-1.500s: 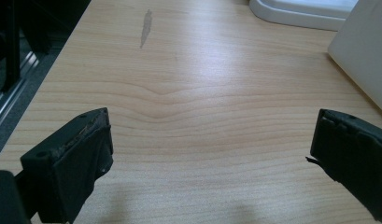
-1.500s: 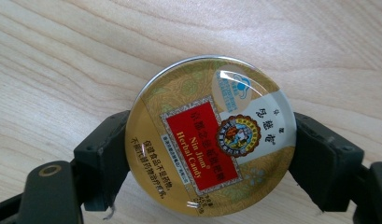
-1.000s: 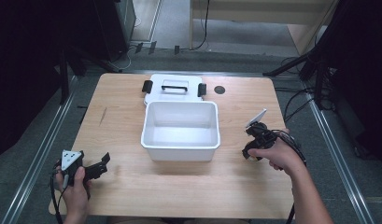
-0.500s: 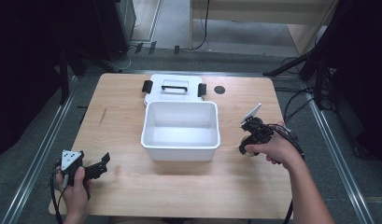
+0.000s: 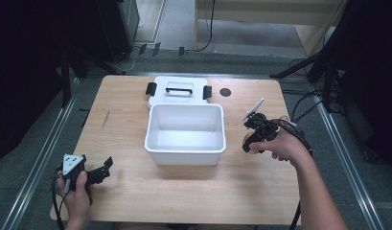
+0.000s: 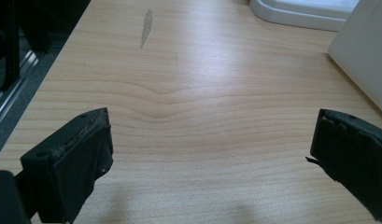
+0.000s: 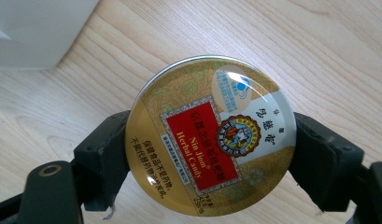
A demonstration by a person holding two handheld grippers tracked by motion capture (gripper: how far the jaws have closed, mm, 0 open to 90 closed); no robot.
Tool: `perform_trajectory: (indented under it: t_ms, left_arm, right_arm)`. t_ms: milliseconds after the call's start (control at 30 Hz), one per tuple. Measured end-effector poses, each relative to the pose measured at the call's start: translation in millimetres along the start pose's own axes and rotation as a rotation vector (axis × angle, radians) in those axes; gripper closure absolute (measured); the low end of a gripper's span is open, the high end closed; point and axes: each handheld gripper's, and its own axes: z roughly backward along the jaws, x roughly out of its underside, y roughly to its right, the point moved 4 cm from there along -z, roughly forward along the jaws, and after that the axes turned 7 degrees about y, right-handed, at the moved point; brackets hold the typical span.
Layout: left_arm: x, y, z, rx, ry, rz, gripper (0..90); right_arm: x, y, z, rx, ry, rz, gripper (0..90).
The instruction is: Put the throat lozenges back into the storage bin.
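Note:
A round gold candy tin [image 7: 209, 135] with a red label sits clamped between the jaws of my right gripper [image 7: 209, 158], which is shut on its rim. From the high view that right gripper [image 5: 251, 143] hovers just right of the white bin [image 5: 185, 146], and the tin [image 5: 252, 149] peeks out below its jaws. My left gripper [image 5: 106, 165] rests at the table's front left, held by a hand, jaws wide open. Between its black pads [image 6: 86, 154] lies only bare wood.
The bin's white lid [image 5: 179, 91] with black latches lies flat behind the bin. A small dark round hole [image 5: 225, 92] marks the wooden table [image 5: 126, 110] at the back right. Cables trail off the right edge; metal rails run along both table sides.
My right gripper has lifted with the tin and drifted left toward the bin. The left gripper has stayed put.

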Motion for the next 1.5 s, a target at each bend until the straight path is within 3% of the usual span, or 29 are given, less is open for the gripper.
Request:
perform_trajectory:
  t_ms: [1100, 1500]
  left_arm:
    - [0.0, -1.5, -0.6, 0.006, -0.003, 0.018, 0.0]
    - [-0.2, -2.1, -0.7, 0.003, -0.004, 0.021, 0.0]
  right_arm:
    - [-49.7, -12.6, 37.9, 0.014, 0.039, 0.095, 20.4]
    - [-70.7, -25.8, 54.9, 0.019, 0.057, 0.134, 20.4]
